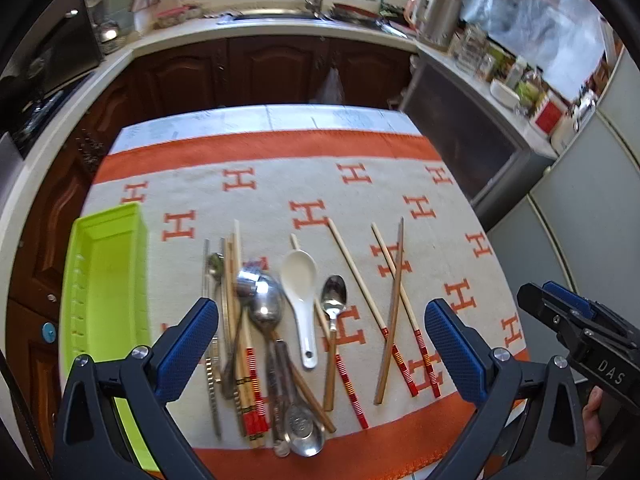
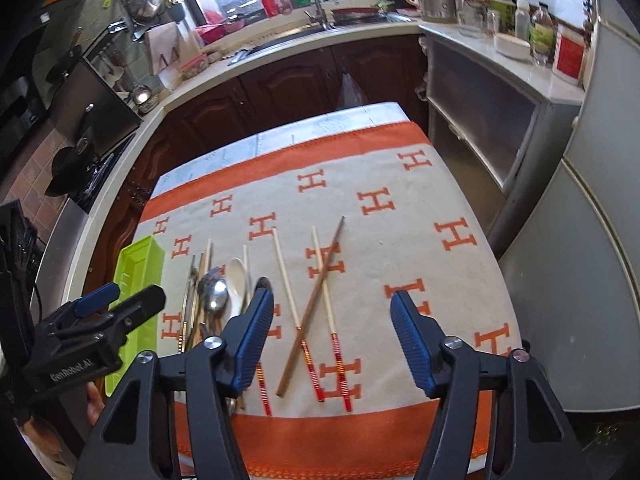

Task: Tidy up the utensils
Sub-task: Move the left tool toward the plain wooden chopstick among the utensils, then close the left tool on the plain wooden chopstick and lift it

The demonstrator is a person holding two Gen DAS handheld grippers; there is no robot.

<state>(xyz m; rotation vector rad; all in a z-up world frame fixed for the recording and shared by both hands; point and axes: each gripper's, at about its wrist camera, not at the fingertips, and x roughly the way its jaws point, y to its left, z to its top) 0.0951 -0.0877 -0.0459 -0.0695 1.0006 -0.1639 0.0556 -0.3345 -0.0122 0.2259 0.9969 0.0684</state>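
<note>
Where utensils pile (image 1: 256, 320) overlaps, handles indistinct, green tray (image 1: 108, 280) partly cut off.

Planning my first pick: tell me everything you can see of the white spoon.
The white spoon looks ceramic or melamine, glossy, soup-style with a deep oval bowl facing up and a short handle with a hole at its near end. It lies flat on the cloth, between the metal spoon pile and a small steel spoon, on top of a pale chopstick. Ungripped.

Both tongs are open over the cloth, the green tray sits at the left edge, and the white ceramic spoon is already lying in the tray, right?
Not the spoon. The left wrist view shows the white ceramic spoon lying on the cloth among the other utensils; nothing is visible in the green tray. Left tongs and right tongs are open.
</note>
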